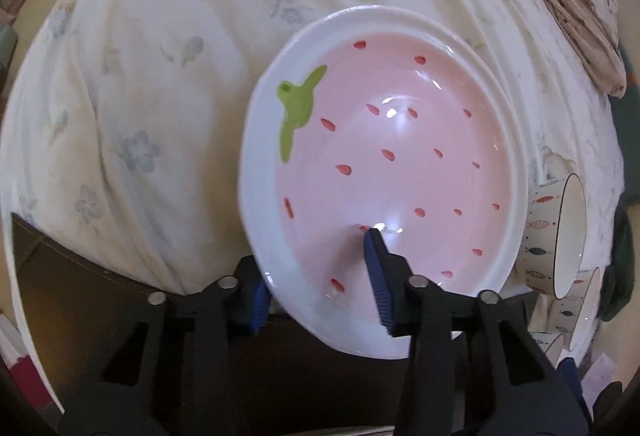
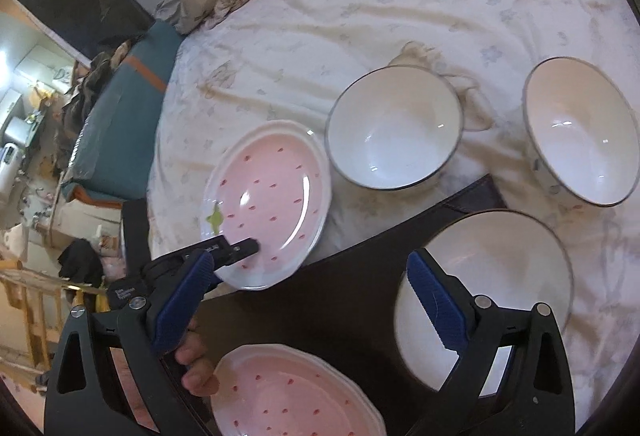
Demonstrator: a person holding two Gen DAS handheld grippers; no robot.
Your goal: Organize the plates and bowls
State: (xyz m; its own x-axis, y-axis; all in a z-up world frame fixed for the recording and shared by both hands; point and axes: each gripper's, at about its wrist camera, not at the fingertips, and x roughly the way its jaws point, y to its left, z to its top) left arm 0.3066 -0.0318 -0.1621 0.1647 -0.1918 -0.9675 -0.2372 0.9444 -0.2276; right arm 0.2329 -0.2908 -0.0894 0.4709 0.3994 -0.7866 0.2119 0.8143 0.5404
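The rim of a pink strawberry plate [image 1: 384,163] is straddled by the left tool [image 1: 320,276], one pad inside and one under the edge, though a firm clamp cannot be told. The plate is lying on the flowered bed sheet [image 1: 160,75]. The right tool [image 2: 304,300] is held apart and empty above a second pink plate [image 2: 296,392], near three white bowls [image 2: 394,127].
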